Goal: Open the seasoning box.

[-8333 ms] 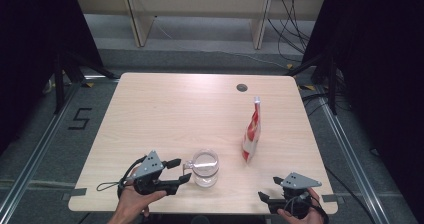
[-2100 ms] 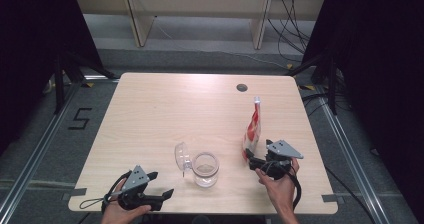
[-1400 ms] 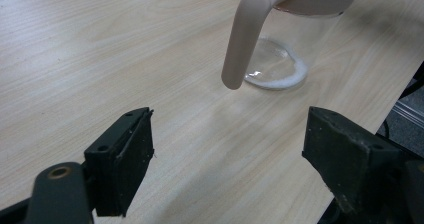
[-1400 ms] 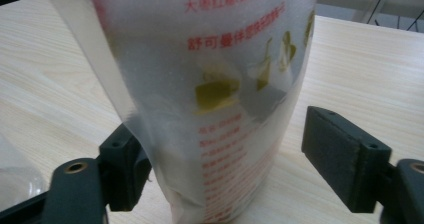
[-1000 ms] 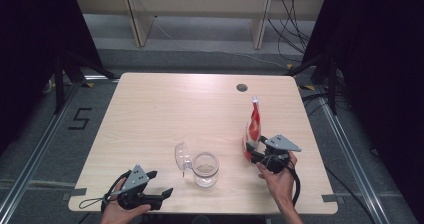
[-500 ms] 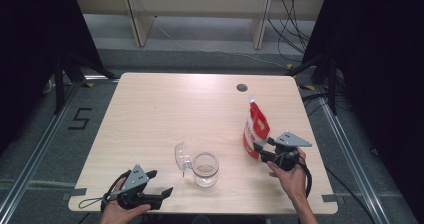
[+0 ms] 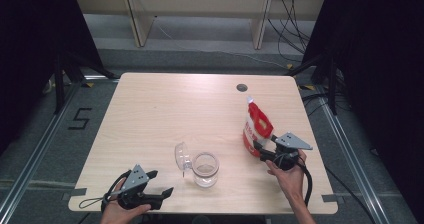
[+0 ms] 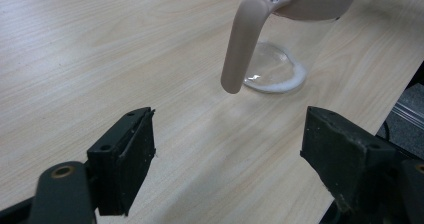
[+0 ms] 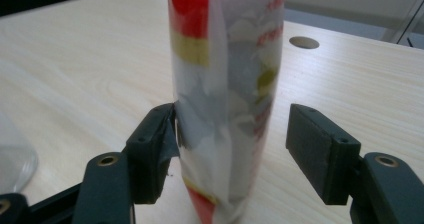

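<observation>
A red and white pouch (image 7: 256,124) stands upright at the right of the table (image 7: 165,109). My right gripper (image 7: 261,149) straddles its lower part, open: in the right gripper view the pouch (image 9: 225,84) touches the left jaw, and a gap separates it from the right jaw. A clear glass jar (image 7: 205,169) stands near the front middle, its hinged lid (image 7: 182,156) flipped open to the left. My left gripper (image 7: 161,183) rests open at the front edge, left of the jar. In the left gripper view the jar (image 8: 280,49) and its pinkish clasp (image 8: 240,49) lie ahead of the spread jaws.
A round cable hole (image 7: 242,87) sits near the table's far edge. Dark curtains flank both sides, and shelving with cables stands behind. The jar's base (image 9: 12,159) shows at the left of the right gripper view.
The left gripper drew back from the jar, whose lid now stands open. The right gripper came forward to the pouch, which has turned and shifted slightly right within the last second.
</observation>
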{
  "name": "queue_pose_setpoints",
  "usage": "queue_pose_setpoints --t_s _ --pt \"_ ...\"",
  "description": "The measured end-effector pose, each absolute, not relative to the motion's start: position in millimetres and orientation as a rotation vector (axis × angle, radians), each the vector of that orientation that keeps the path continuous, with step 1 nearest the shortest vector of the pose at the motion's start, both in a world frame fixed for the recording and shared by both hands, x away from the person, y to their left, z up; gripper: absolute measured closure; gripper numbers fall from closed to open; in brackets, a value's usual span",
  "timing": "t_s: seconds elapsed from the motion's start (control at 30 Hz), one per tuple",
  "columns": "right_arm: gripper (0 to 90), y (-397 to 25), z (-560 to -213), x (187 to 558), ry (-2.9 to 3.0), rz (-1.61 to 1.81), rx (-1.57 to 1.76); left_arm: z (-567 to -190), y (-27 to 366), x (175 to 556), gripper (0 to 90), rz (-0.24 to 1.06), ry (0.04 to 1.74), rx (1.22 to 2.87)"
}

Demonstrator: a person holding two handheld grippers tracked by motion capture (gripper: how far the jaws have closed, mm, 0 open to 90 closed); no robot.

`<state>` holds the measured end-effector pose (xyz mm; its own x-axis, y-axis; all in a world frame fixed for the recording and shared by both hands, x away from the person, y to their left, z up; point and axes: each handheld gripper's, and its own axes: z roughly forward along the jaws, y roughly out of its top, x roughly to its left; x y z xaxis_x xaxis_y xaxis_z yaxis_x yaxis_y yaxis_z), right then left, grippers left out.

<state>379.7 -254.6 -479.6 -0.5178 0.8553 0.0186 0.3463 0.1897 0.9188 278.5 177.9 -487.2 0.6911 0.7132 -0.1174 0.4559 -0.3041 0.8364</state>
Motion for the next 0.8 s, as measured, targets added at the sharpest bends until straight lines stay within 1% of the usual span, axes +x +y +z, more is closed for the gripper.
queue_pose_setpoints --t_s 0.03,0.07,0.17,0.23,0.37,0.43,0.47,0.5,0.63,0.8 --pt "36.0 -255 -480 380 1.96 1.306 1.121 -488 177 278 20.7 0.33 0.927 1.942" --pt "34.1 -253 -481 381 1.938 1.312 1.139 -488 177 278 20.7 0.331 0.924 1.943" --pt "33.2 -251 -486 385 1.917 1.312 1.165 -487 177 279 20.7 0.346 0.9 1.959" --pt "33.8 -248 -488 386 1.905 1.342 1.188 -488 176 278 20.6 0.327 0.921 1.945" --pt "33.6 -245 -492 392 1.894 1.346 1.18 -488 177 278 20.4 0.337 0.911 1.948" --pt "34.9 -242 -494 393 1.867 1.376 1.215 -488 177 278 20.4 0.335 0.914 1.951" --pt "37.5 -240 -496 394 1.855 1.39 1.22 -488 177 278 20.5 0.334 0.916 1.949" --pt "37.5 -240 -496 394 1.855 1.39 1.22 -488 177 278 20.5 0.331 0.923 1.949" --pt "41.6 -240 -495 397 1.863 1.365 1.172 -487 177 278 20.5 0.337 0.909 1.955" --pt "43.7 -243 -492 392 1.91 1.351 1.143 -487 178 279 20.5 0.343 0.902 1.959"
